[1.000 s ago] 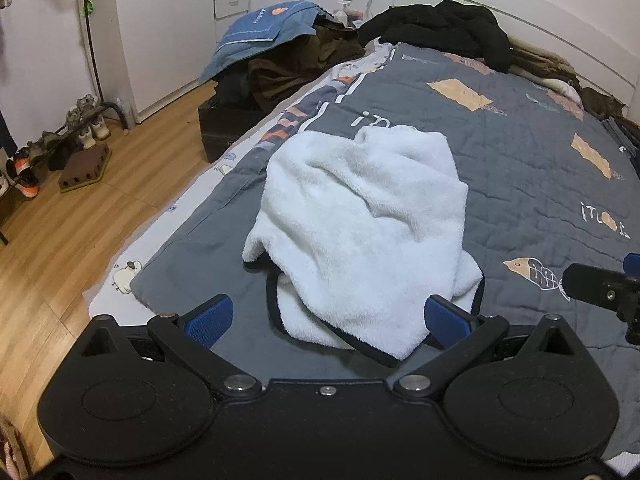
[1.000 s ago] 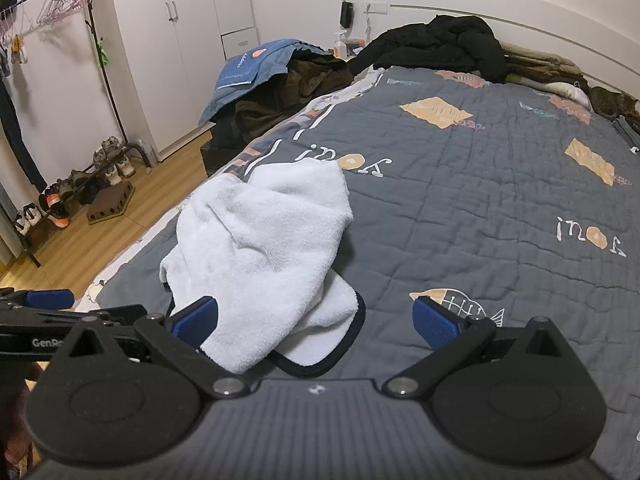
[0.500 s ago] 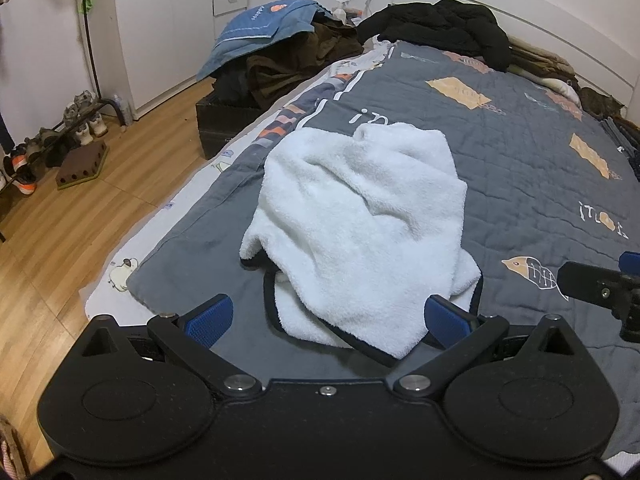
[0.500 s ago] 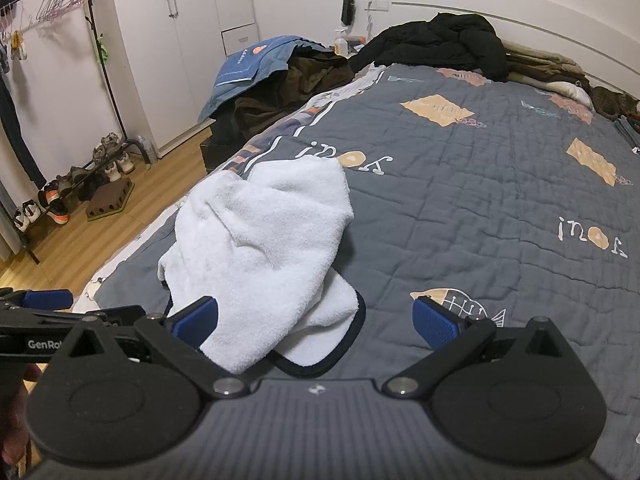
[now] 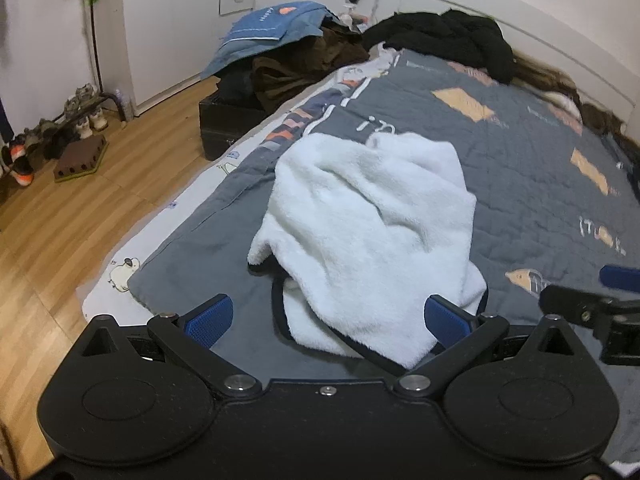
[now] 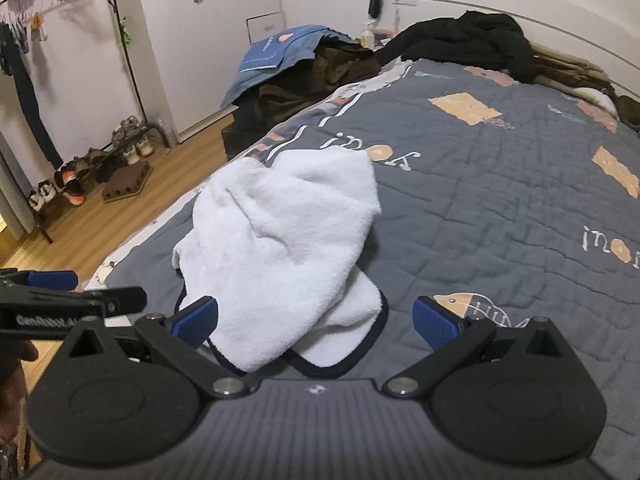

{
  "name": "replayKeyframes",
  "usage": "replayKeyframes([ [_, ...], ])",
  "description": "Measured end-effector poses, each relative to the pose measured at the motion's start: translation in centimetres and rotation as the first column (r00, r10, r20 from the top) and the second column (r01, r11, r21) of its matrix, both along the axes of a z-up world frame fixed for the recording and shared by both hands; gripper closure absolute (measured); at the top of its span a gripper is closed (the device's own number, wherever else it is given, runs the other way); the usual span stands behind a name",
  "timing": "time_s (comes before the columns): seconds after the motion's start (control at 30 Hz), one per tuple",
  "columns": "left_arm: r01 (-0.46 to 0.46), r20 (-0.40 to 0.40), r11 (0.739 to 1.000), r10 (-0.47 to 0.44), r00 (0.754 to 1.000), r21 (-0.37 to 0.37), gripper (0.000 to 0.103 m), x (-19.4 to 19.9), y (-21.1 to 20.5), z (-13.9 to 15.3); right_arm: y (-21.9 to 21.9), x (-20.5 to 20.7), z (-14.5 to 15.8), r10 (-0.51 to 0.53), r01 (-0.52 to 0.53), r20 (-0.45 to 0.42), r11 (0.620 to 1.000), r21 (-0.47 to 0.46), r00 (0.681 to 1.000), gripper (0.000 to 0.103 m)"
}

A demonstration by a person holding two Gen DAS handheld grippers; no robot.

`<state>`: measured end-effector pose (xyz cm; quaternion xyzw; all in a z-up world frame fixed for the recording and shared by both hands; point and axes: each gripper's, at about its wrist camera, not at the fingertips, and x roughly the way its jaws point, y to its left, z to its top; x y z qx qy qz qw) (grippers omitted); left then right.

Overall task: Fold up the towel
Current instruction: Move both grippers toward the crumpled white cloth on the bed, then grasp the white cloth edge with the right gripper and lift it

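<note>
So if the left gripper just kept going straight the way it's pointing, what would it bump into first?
Most likely the crumpled white towel: its near edge lies right between the open fingers of the left gripper, on the grey bedspread. How far off it is, depth leaves unclear.

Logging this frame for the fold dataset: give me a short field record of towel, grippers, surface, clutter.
towel: white with dark trim, crumpled in a heap, unfolded
surface: grey quilt on a bed, towel near its left edge
left gripper: open, nothing held, just short of the towel's near edge
right gripper: open, nothing held, near the towel's trimmed corner
clutter: black coat at the far end of the bed
fold progress: not started
</note>
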<state>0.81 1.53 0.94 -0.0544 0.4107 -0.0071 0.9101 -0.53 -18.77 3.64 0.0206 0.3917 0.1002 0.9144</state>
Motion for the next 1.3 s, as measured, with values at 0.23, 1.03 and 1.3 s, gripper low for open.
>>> replayKeyframes([
  [0.23,-0.059,-0.02,0.998,0.059,0.998,0.005,0.0,0.4,2.5,-0.6,1.1,2.4,-1.5,0.007,-0.007,-0.031,1.0,0.002,0.999,0.0],
  [1.03,-0.252,-0.106,0.96,0.24,0.965,-0.119,0.0,0.8,9.8,-1.9,11.6,3.6,-11.0,0.497,-0.47,-0.023,0.805,-0.361,0.868,0.019],
  [1.3,-0.204,-0.094,0.972,0.193,0.977,-0.118,0.0,1.0,8.3,-1.7,9.9,4.9,-9.9,0.392,-0.369,0.014,0.877,-0.309,0.92,0.09],
])
